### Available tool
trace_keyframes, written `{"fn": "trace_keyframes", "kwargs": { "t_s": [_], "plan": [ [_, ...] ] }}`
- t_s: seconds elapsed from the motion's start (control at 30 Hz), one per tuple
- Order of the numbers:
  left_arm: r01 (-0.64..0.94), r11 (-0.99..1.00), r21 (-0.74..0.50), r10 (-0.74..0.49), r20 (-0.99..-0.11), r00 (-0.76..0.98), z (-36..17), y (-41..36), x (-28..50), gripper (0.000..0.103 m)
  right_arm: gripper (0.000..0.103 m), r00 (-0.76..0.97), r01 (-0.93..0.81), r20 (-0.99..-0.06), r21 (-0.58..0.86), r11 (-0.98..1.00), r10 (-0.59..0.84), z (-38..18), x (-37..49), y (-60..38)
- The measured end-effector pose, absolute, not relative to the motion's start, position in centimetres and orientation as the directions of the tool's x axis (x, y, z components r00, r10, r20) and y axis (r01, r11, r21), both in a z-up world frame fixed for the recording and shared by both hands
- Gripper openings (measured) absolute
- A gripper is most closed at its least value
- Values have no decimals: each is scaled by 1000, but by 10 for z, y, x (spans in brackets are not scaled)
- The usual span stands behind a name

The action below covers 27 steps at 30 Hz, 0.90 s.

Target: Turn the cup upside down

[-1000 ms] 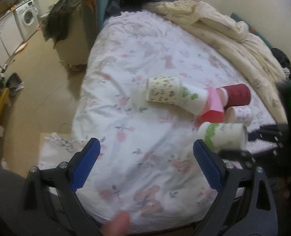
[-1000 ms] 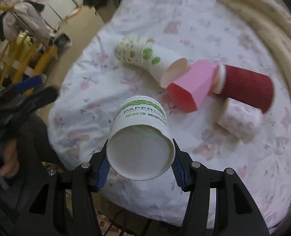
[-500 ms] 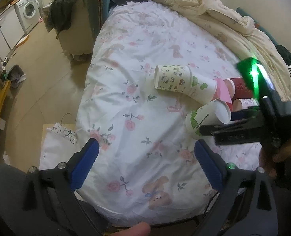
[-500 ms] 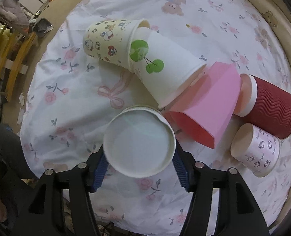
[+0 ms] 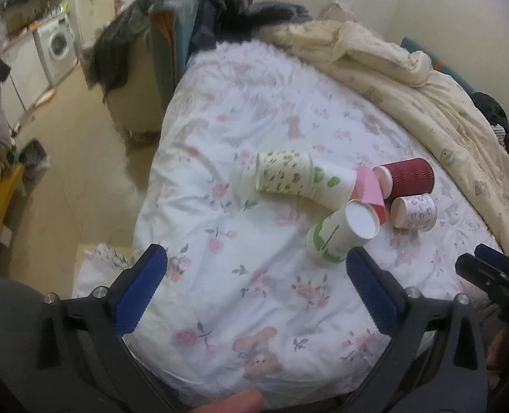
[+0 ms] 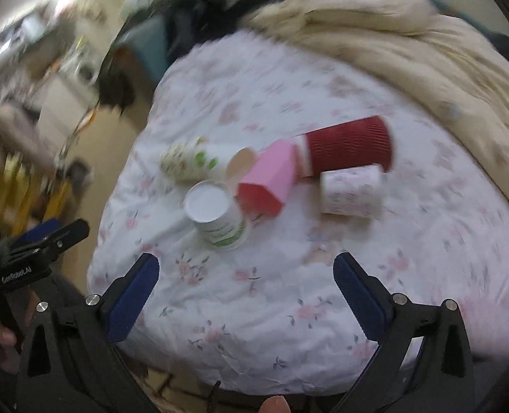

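A white paper cup with green print [image 5: 337, 234] [image 6: 220, 216] stands upside down on the floral bedsheet, its white base facing up, slightly tilted. My right gripper [image 6: 246, 292] is open and empty, pulled back from the cup. My left gripper [image 5: 254, 296] is open and empty near the bed's front edge, with the cup just beyond its right finger [image 5: 371, 296].
Other cups lie on their sides behind it: a patterned cup nested with a white cherry cup [image 5: 299, 179], a pink carton cup [image 6: 271, 182], a red ribbed cup [image 6: 347, 144] and a small pink-print cup [image 6: 351, 189]. A cream duvet [image 5: 409, 79] is bunched at the back right.
My right gripper turned the green-print cup over, set it base-up on the sheet, opened and drew back. My left gripper stayed open.
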<state>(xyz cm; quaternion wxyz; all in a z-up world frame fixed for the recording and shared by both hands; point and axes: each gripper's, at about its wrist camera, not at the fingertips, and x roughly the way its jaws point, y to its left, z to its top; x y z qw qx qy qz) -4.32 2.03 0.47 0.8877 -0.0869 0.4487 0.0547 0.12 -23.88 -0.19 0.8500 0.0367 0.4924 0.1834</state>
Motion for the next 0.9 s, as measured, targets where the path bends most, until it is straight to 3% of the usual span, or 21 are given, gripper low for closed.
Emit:
{"fn": "trace_keyframes", "kwargs": {
  "t_s": [0.27, 0.9],
  "plan": [
    [-160, 987, -29, 80, -769, 635, 5, 1, -43, 103, 103, 568, -216, -767, 212, 953, 299, -5, 0, -244],
    [-156, 985, -79, 41, -765, 643, 5, 2, -40, 103, 103, 572, -225, -762, 210, 951, 304, -6, -1, -239]
  ]
}}
